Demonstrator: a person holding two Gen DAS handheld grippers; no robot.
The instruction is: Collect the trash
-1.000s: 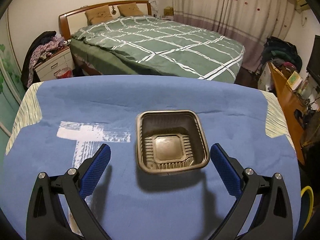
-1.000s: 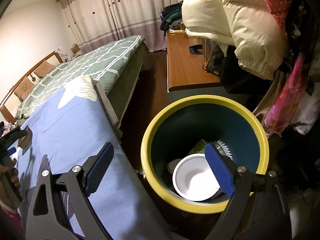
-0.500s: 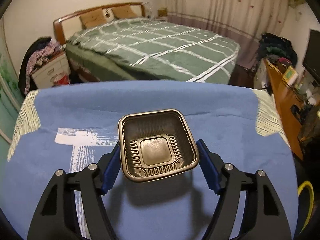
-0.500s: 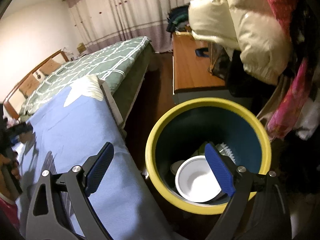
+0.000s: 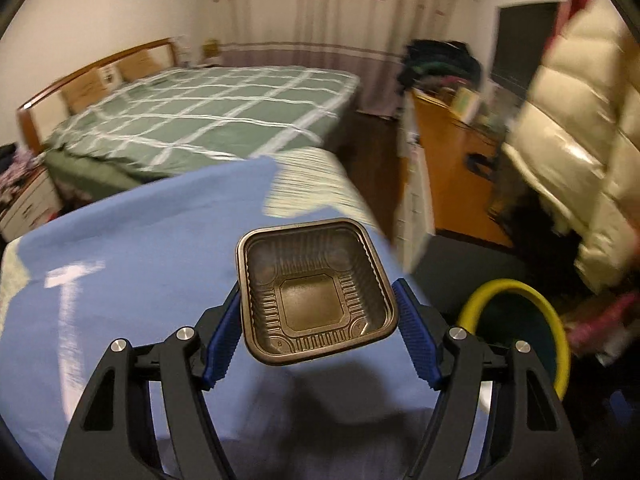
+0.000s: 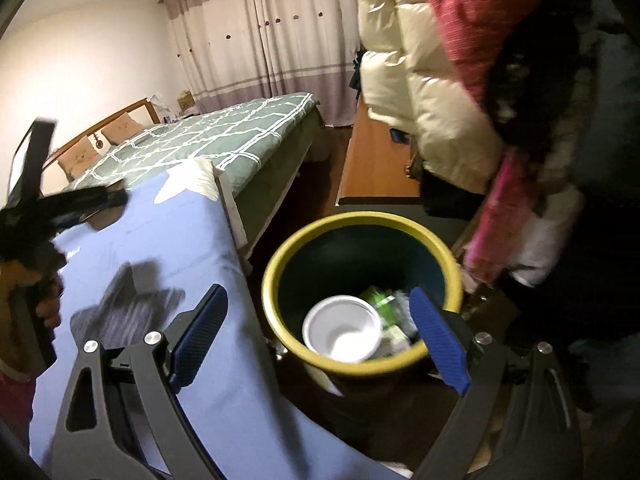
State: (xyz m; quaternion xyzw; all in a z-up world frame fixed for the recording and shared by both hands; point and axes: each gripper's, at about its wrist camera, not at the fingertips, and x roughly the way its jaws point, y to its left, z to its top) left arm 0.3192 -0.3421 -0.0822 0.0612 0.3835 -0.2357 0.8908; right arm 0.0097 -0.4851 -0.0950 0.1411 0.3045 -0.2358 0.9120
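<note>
My left gripper is shut on a dark brown plastic tray, held upright above the blue tablecloth. The yellow-rimmed bin lies to its lower right. In the right wrist view the bin stands on the floor beside the table, with a white bowl and green-white packaging inside. My right gripper is open and empty, above the bin's near rim. The left gripper shows blurred at the left of the right wrist view.
A green checked bed stands behind the table. A wooden desk and hanging cream and red jackets crowd the right side by the bin. The table edge runs next to the bin.
My left gripper closed on the brown tray, lifted it off the cloth and swung right toward the bin. My right gripper stayed open over the bin, drifting slightly.
</note>
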